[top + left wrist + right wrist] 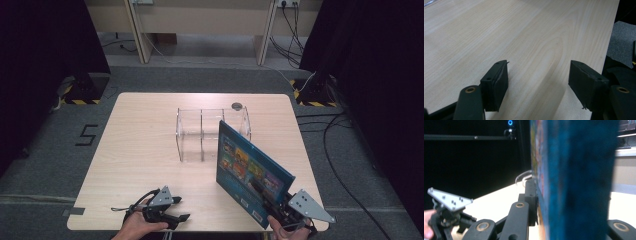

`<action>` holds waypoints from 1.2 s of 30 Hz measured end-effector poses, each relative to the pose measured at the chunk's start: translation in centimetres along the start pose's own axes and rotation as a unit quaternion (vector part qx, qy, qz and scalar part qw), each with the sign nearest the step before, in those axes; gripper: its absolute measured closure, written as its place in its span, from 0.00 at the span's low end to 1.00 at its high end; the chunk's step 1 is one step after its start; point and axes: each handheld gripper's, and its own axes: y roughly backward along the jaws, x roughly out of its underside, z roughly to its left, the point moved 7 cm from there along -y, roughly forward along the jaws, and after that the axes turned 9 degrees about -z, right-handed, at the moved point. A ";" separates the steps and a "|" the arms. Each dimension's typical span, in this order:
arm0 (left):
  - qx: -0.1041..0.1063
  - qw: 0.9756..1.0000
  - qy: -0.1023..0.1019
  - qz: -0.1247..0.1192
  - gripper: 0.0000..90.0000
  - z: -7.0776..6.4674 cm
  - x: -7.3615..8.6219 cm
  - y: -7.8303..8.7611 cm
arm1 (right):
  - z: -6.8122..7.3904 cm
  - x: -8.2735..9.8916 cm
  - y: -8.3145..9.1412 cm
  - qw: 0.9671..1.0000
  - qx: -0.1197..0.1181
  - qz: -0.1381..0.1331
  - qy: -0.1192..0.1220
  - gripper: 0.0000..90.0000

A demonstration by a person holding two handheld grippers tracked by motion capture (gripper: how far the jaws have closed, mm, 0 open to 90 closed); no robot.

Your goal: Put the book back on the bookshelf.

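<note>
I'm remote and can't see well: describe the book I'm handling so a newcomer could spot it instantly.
On the light wooden table, look at the near right corner, in front of the clear acrylic organizer. The book stands there on edge, clamped in the right tongs: blue, with a grid of colourful pictures on its cover.

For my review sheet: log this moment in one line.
right gripper: shut on book, tilted | left gripper: open, idle | rack: empty

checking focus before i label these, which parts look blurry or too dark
Right gripper view: the blue book sits so close it is smeared out of focus, backdrop nearly black. Left gripper view: tabletop evenly lit and sharp, with soft shadow under the open left claw. High view: black curtains lose all detail.
</note>
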 end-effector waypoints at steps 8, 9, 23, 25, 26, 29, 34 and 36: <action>0.001 1.000 -0.001 0.001 0.35 0.0 0.0 0.0 | -0.4 -1.2 -0.6 1.000 0.014 0.001 0.001 0.90; 0.001 1.000 -0.001 0.001 0.35 0.0 0.0 0.0 | -0.4 -1.2 -0.6 1.000 0.014 0.001 0.001 0.90; -0.002 1.000 -0.007 0.003 0.35 0.0 0.0 0.0 | -2.3 -4.4 0.6 0.998 0.059 -0.027 0.005 0.90; -0.003 1.000 -0.010 0.004 0.35 0.0 0.0 0.0 | -2.4 -4.6 0.5 0.998 0.061 -0.030 0.007 0.90; -0.005 1.000 -0.017 0.005 0.35 0.0 0.1 0.0 | -2.6 -4.9 0.3 0.997 0.065 -0.032 0.011 0.90; -0.004 1.000 -0.020 0.007 0.34 0.0 0.1 0.0 | -2.8 -5.2 -0.1 0.997 0.069 -0.032 0.012 0.90; -0.005 1.000 -0.018 0.005 0.34 0.0 0.1 -0.1 | -3.5 -5.5 -1.2 0.996 0.078 -0.038 0.007 0.90; -0.005 1.000 -0.020 0.007 0.33 0.0 0.1 0.0 | -3.9 -5.7 -2.0 0.996 0.081 -0.040 0.007 0.90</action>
